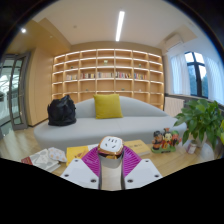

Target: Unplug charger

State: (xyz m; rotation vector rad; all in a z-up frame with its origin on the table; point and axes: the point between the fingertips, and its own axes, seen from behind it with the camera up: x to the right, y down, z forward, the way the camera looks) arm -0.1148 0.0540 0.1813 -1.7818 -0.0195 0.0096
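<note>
Gripper [111,172] held level above the table, its white fingers [82,172] with magenta pads clenched on the small white cube charger [111,147] with orange markings, pale sofa [95,127] beyond.

glossy white plastic charger [111,146], matt cloth sofa [95,125], wooden shelves [107,75].

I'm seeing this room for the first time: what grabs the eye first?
A white cube-shaped charger with orange markings sits between the pink pads of the hand-held gripper, which presses on it. Beyond them, a bright yellow cushion sits on a pale grey sofa, with lit wooden shelves behind.
</note>
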